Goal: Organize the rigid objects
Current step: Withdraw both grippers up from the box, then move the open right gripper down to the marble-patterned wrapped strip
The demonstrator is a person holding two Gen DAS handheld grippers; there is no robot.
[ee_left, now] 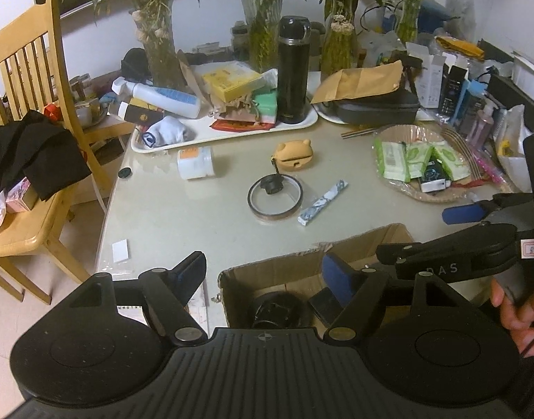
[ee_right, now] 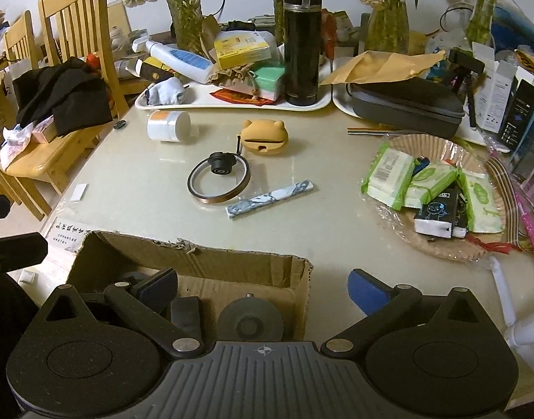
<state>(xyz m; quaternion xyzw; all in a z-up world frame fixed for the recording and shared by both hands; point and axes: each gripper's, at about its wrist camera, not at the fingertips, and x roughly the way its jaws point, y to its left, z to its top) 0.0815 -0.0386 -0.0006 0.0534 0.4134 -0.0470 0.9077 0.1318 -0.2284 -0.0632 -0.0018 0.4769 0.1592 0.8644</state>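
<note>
The left gripper (ee_left: 263,274) hangs over the near left part of a torn brown cardboard box (ee_left: 267,272) at the table's near edge, its black jaws spread fairly wide with nothing between them; one blue-padded finger reaches above the box's inside, the other stands over the bare tabletop to the left of it. The right gripper (ee_right: 263,288) hovers over the same box (ee_right: 211,262) from the right, jaws at their widest and empty, its left finger above the box's interior and its right blue-padded finger (ee_right: 366,291) outside the box wall over the table. Inside the box lie dark items: a round black object (ee_left: 275,309), a grey disc with a small stud (ee_right: 249,321), and a flat black block (ee_right: 186,314). On the pale glossy table (ee_right: 336,230) beyond the box rest a ring of amber tape (ee_right: 218,179) with a small black lens-like piece (ee_right: 219,164) inside it, a marbled grey-white bar (ee_right: 270,198) just to its right, a tan bear-shaped silicone case (ee_right: 264,137) farther back, and a white round jar lying on its side (ee_right: 168,125) to the far left. A wicker plate of green wipe packets (ee_right: 431,188) sits at the right
</note>
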